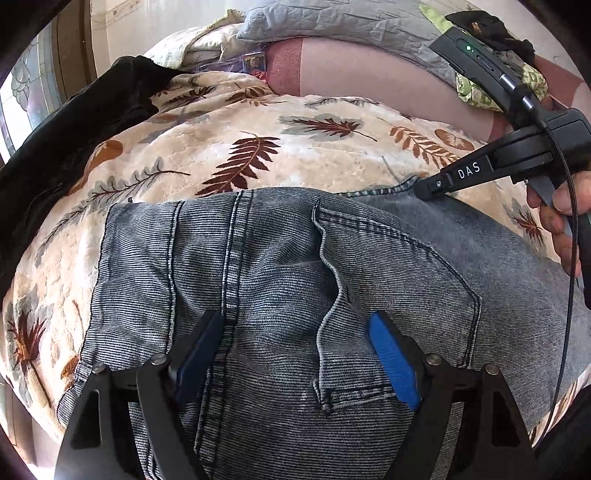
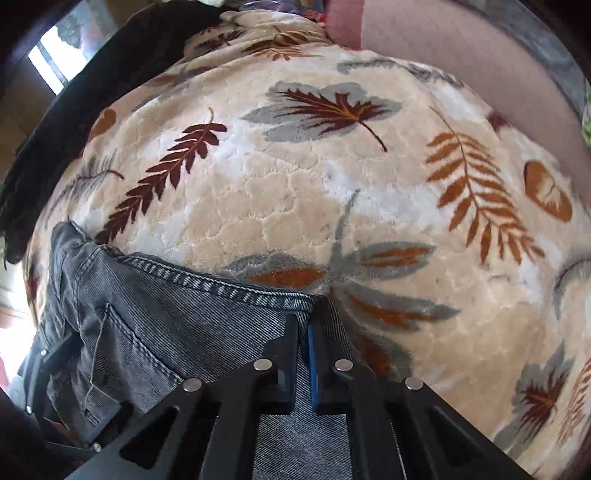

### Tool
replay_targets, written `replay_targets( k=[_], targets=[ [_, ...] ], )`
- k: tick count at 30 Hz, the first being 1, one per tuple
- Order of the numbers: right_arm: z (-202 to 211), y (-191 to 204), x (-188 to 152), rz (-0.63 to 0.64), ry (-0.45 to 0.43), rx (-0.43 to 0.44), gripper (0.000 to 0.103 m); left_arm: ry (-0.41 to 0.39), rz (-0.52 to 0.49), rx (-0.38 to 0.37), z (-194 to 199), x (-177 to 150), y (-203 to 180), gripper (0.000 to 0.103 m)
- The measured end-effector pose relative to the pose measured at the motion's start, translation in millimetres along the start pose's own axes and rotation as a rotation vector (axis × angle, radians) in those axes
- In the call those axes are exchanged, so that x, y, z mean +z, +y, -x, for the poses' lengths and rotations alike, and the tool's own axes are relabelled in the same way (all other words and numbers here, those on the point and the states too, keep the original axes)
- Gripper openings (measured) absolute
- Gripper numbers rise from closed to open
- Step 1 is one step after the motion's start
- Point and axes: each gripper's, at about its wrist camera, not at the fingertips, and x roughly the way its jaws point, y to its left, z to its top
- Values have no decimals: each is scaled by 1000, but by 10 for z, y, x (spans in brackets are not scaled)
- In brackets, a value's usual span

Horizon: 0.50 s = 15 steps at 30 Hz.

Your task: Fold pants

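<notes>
Grey-blue denim pants lie spread on a cream leaf-print blanket. My left gripper is open, its blue-padded fingers straddling the seat area beside the back pocket, just above the cloth. My right gripper is shut on the stitched hem edge of the pants. In the left wrist view the right gripper shows at the pants' far right corner, held by a hand.
A dark garment lies at the blanket's left edge. Grey quilted pillows and a pink sheet lie behind. A window is at far left. Blanket stretches beyond the pants.
</notes>
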Motion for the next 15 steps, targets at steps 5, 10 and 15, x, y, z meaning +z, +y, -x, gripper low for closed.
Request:
replay_targets(
  k=[5,10,15],
  targets=[
    [-191,181,-29,85,-38,-157,4,2,-6,8,-15,4,-13,82],
    [95,-135,-172,-118,-138,-158,24,-1,-12,8,-6,-9,-15,82],
    [639,-573,-731,-411,-222,53,36,-2,-10,15,-6,-11,-22,82]
  ],
)
